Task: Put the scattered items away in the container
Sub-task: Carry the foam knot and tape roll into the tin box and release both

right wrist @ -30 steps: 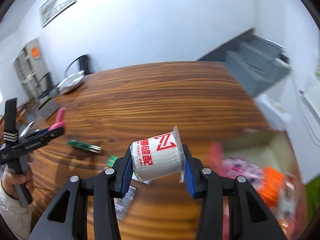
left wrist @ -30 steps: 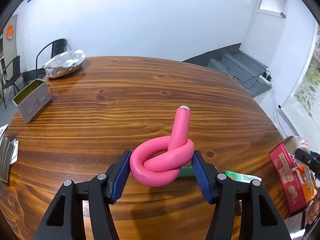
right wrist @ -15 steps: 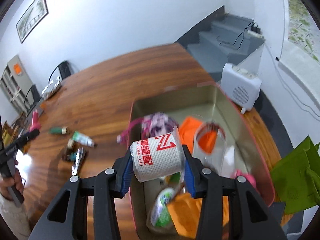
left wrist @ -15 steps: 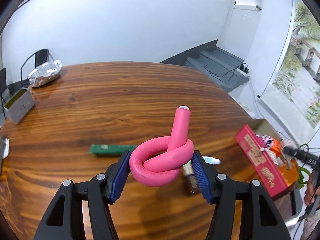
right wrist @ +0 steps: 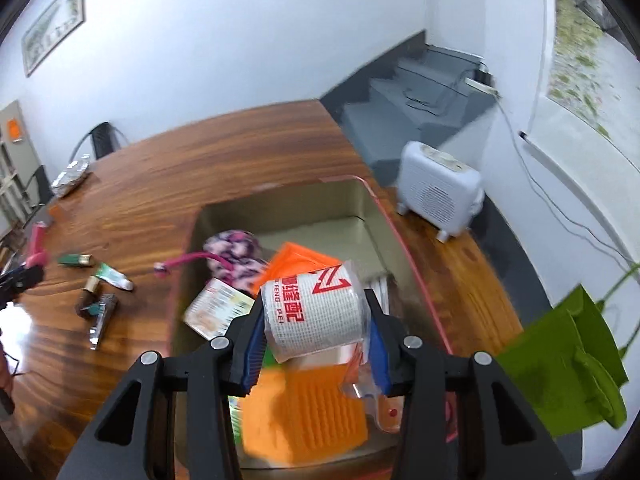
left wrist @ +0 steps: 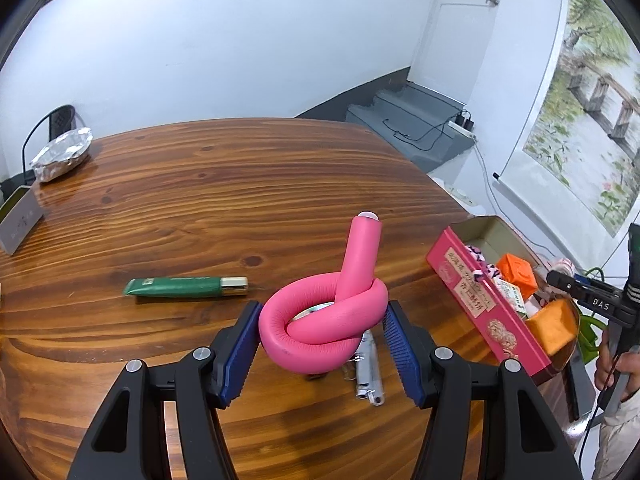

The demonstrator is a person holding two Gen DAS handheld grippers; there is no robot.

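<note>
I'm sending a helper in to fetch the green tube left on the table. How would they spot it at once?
Start at the big wooden table, then look on its bare part to the left of the pink box, away from the clutter beside it. The green tube lies flat and alone there. Its dark green body and gold cap set it apart from the smaller pale green tube.

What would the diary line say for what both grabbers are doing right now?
left gripper: shut on pink foam twist, above table | right gripper: shut on white roll, above tin | nothing released
</note>
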